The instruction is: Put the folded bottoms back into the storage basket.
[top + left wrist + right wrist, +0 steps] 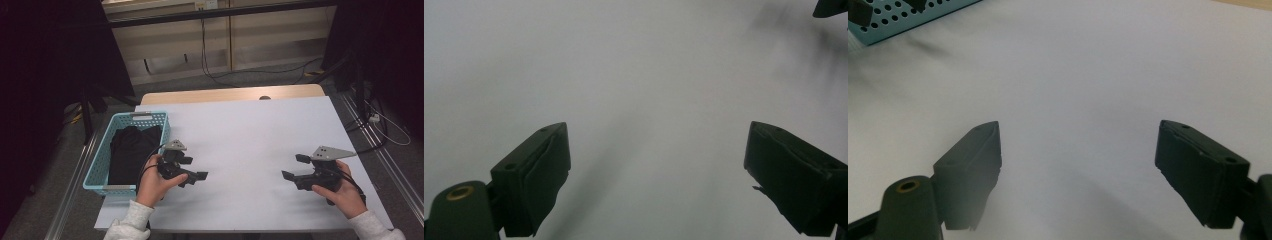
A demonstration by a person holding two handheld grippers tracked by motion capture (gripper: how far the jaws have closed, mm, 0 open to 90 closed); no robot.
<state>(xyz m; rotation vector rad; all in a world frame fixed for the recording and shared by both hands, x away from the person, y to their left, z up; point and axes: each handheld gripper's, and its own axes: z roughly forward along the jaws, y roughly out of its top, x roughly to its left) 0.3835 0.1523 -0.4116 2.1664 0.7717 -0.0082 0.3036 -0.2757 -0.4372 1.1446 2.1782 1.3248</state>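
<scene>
Hand-held gripper (196, 168) on my left rests open just right of the basket (102, 155); its black cloth (131, 152) looks soft, light, best pinched at a raised fold.

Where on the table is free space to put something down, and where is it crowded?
Free: the white table between the left gripper and the right gripper, and the wide stretch behind them to the far edge. Crowded: the left edge, where the blue basket holds black cloth.
</scene>
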